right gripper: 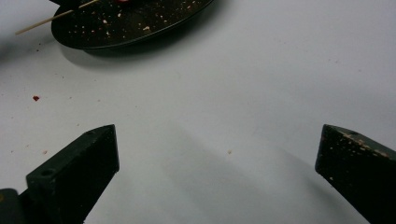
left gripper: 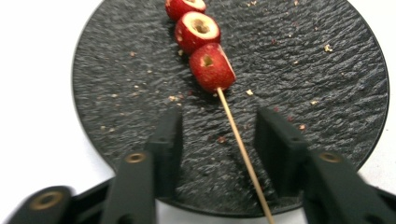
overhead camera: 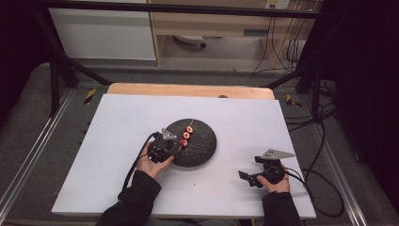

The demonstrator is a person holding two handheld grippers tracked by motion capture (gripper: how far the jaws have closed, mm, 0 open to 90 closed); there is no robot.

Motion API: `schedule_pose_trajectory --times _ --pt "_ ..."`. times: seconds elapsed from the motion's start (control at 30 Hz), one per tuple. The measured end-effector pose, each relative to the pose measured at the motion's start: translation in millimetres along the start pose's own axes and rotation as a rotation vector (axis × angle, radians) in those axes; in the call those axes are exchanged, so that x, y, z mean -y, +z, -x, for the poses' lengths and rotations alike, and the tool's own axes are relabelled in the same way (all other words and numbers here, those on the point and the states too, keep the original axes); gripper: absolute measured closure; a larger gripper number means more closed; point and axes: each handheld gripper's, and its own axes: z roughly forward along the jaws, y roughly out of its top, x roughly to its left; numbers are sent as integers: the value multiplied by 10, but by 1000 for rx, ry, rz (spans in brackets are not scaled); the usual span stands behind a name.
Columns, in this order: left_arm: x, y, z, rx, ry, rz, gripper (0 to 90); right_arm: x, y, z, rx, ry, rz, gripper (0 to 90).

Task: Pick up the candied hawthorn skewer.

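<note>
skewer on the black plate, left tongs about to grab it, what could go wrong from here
The skewer stick is thin and lies flat on the black plate between the open left tongs; closing could roll or pinch past it. The three red fruit pieces weigh one end, so a grab near the bare end may tip it or let them slide.

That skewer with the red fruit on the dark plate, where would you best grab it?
Grip the skewer by its bare wooden stick below the fruit pieces, coming from the plate's near edge. The left gripper already straddles it with open jaws; the stick lies flat, thin and uncovered there.
</note>
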Motion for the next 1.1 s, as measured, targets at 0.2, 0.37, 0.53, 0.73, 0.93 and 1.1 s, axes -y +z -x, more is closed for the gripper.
schedule_pose_trajectory --times 0.2,0.37,0.53,0.73,0.93,1.1 --pt "-30 66 46 -16 -2 -43 651 -1 -1 1 -1 0 0 6" --pt "-35 81 55 -13 -25 -55 748 -1 0 1 -4 1 -2 6" --pt "-40 88 80 -18 -29 -60 807 -1 0 1 -5 1 1 6" --pt "-45 97 120 -41 -40 -65 871 -1 0 0 -6 2 1 6" --pt "-36 99 138 -49 -29 -59 879 -1 -1 0 -6 1 -1 6" --pt "-5 37 126 -37 -25 -21 885 1 -3 -2 -5 0 1 6"
